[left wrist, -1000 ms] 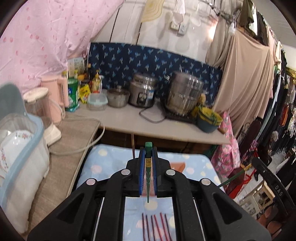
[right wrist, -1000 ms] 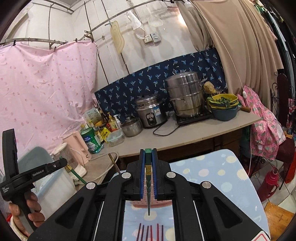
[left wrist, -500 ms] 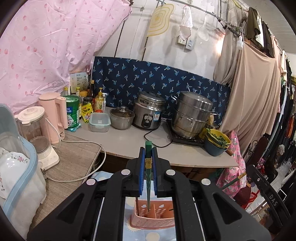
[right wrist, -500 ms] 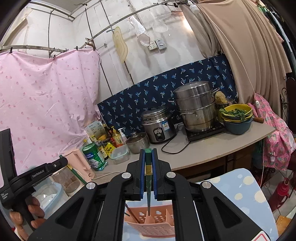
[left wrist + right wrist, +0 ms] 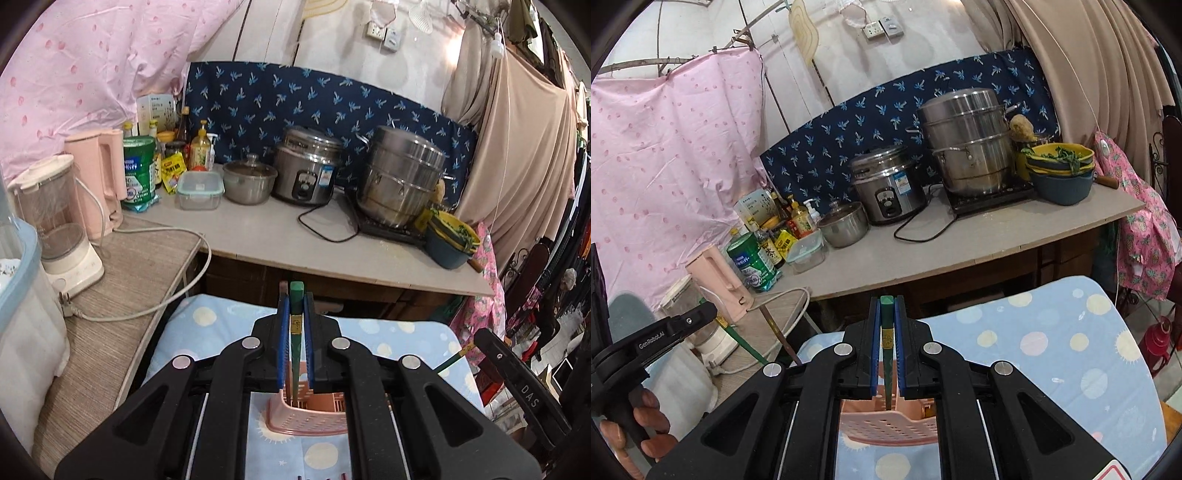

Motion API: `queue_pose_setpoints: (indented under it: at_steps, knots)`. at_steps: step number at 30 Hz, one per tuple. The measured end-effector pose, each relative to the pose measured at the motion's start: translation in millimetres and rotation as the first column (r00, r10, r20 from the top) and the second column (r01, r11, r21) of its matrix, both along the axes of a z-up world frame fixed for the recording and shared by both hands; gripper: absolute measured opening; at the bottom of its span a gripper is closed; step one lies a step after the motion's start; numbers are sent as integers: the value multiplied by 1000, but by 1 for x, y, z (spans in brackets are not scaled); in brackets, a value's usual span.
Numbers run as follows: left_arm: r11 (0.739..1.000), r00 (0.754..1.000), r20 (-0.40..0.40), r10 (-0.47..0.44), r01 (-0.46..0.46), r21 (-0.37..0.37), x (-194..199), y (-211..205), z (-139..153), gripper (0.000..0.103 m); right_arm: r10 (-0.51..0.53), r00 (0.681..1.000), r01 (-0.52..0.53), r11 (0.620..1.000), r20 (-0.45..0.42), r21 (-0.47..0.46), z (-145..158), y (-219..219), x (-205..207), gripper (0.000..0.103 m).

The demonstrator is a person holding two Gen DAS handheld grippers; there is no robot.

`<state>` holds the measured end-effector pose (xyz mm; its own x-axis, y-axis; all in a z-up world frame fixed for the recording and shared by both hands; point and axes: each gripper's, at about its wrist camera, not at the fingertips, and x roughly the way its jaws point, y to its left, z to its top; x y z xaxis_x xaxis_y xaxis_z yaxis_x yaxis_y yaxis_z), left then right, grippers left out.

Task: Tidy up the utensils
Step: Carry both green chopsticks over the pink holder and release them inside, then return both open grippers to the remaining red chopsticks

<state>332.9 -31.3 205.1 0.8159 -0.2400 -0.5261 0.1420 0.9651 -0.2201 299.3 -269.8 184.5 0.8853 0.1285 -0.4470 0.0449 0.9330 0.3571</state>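
A pink perforated utensil holder (image 5: 308,415) stands on the blue dotted cloth (image 5: 221,317); it also shows in the right wrist view (image 5: 890,424). My left gripper (image 5: 295,343) is shut on a green chopstick (image 5: 295,332) whose tip points down into the holder. My right gripper (image 5: 887,347) is shut on another green chopstick (image 5: 887,332), its tip just above the holder's compartments. The left gripper (image 5: 657,339) also shows at the left of the right wrist view, with its chopstick. A brown chopstick (image 5: 777,332) leans in the holder. Dark red chopsticks (image 5: 321,476) lie at the bottom edge.
A grey counter (image 5: 280,240) behind carries a rice cooker (image 5: 306,166), steel steamer (image 5: 400,177), small pot (image 5: 249,181), bottles and bowls (image 5: 452,240). A blender (image 5: 55,221) and a pink kettle (image 5: 99,181) stand on the left mat. A dish bin (image 5: 18,288) is at far left.
Both grippers have tilted up and then come down over the pink holder, each still holding its green chopstick. The loose red chopsticks have slid down to the frame's bottom edge.
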Motion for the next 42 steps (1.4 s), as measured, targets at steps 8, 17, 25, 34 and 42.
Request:
queue_pose_setpoints:
  at_steps: [8,17,25,34,42]
  knots:
    - [1000,1000,-25,-4,4,-6,-1,-1,-19,8,5,1000,-5,1000,-29,7,-11,-2,-2,8]
    - [1000,999,-40,19,-20,-8,-12,4,-21,30,4,1000,-4,1000,10,-1,1,-2,-25,12]
    - [1000,999,-37,28,-28,12,-42,12,-23,35,22,1000,-22,999,5,-23,-3,5,-64,12]
    - [996,997,-65,29,-24,86,-88,14,-49,35,44,997,-49,997,-70,-64,-43,19,-122,12]
    - [988,994,-98,42,-26,151,-128,13,-77,35,51,991,-60,995,-120,-79,-70,26,-164,12]
